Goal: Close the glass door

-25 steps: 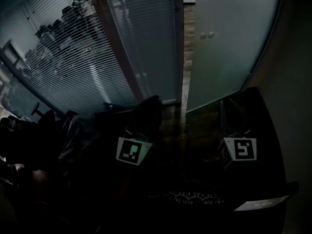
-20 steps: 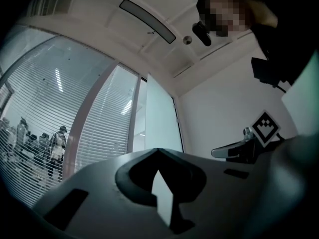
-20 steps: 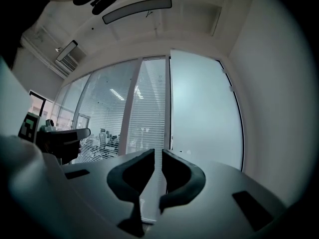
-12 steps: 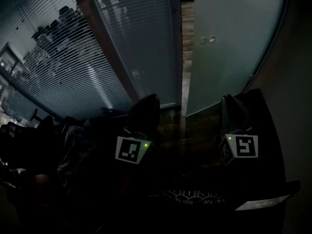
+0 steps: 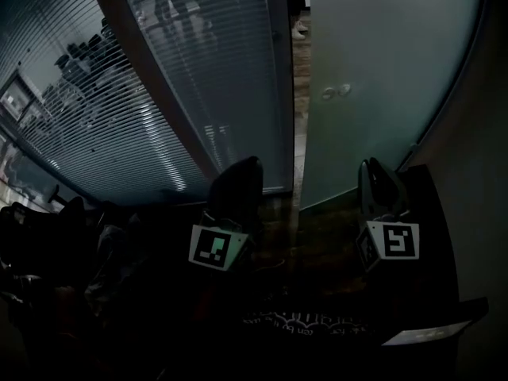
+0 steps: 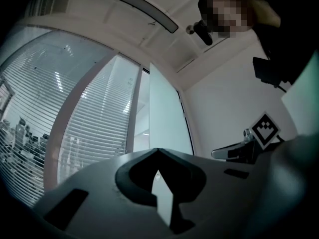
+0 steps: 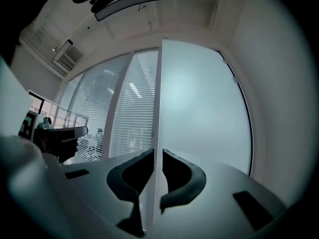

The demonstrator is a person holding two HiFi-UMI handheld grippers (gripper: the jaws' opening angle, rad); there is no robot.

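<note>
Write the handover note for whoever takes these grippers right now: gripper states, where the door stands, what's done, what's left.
Left gripper: jaws shut, empty, pointing towards the blind-covered glass wall.
Right gripper: jaws a narrow slit apart, have just been opening a little, nothing between them. It faces the glass door and is not touching it.
Door: frosted and ajar. A gap shows beside its free edge, with floor visible through it. Handle sits near that edge.
Done: nothing visible on the door yet.
Left: reach the door and, probably, push near the handle until the gap closes.
</note>
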